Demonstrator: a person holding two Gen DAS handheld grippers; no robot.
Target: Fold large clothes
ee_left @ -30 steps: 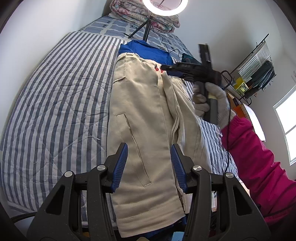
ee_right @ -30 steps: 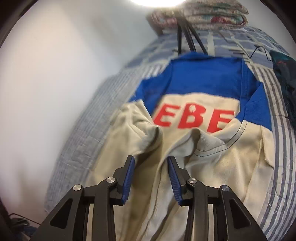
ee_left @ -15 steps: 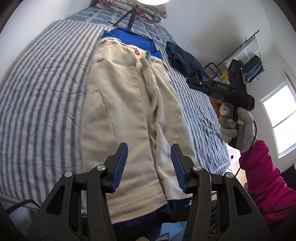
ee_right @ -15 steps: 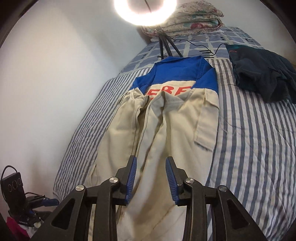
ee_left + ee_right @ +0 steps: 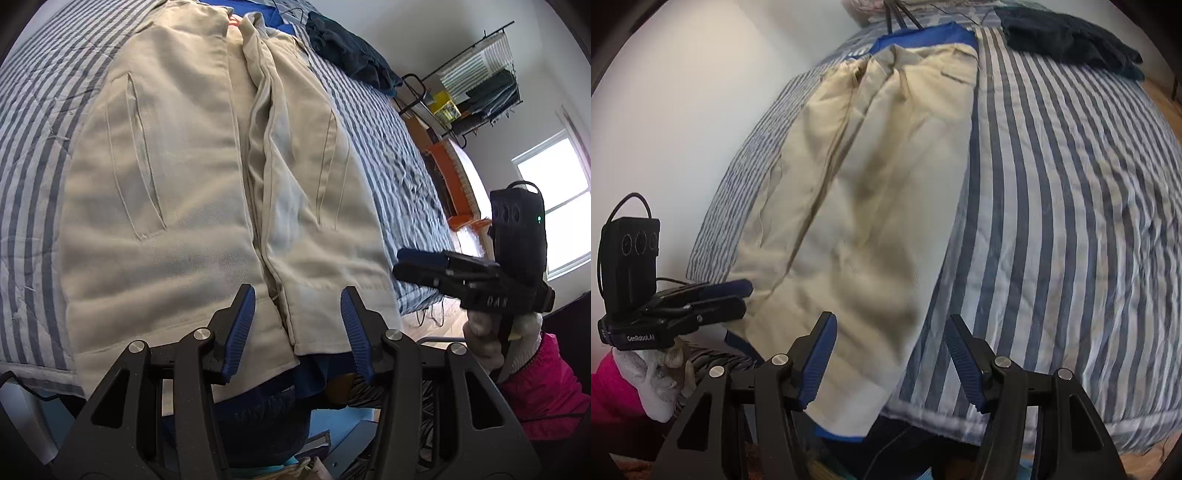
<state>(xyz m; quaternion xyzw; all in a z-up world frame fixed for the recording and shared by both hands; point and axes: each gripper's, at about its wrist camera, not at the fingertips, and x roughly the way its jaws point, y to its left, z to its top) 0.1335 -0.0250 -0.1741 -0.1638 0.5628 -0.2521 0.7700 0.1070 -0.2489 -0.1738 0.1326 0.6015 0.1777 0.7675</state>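
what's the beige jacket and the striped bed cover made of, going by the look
The beige jacket looks like matte woven cotton twill: a fine diagonal weave shows, with stitched seams. The striped bed cover seems a thin quilted cotton, crinkled, with stitch lines. Neither is certain.

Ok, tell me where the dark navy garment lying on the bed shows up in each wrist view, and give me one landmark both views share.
Left wrist view: dark navy garment at top centre-right, lying on the striped bedspread beyond the cream jacket.
Right wrist view: dark navy garment at top right, right of the jacket's far end.
Shared landmark: the jacket's blue upper part, just left of the garment in both.
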